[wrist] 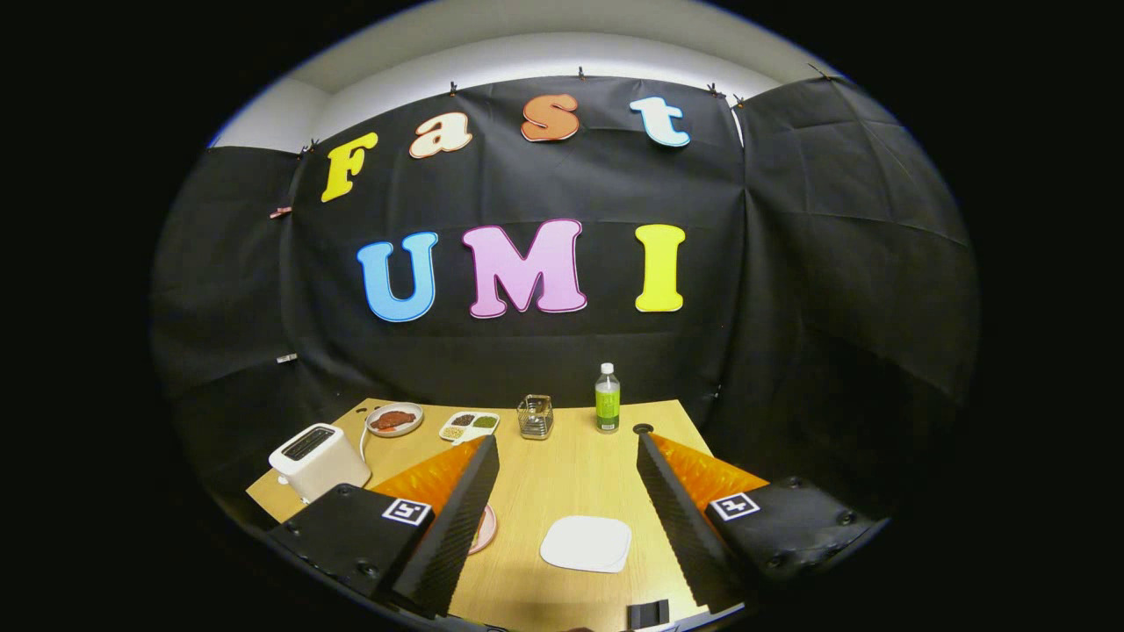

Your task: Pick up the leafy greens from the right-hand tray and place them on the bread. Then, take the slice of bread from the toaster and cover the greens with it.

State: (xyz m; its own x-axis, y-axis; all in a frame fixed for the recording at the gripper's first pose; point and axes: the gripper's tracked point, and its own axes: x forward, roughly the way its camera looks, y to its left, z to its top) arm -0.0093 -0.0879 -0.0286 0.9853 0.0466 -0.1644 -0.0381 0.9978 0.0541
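My gripper hangs above the near end of a wooden table, its fingers wide open with nothing between them. Below and between the fingers lies a white square tray that looks bare. A pink plate pokes out from behind the left finger, most of it hidden, so I cannot tell what lies on it. A white toaster stands on the table's left side, beside the left finger; its slots look dark, and any bread in them is too small to make out.
Along the far edge stand a round plate with a reddish-brown piece, a white divided tray with dark, tan and green fillings, a wire holder and a green-labelled bottle. A small round hole is near the far right corner.
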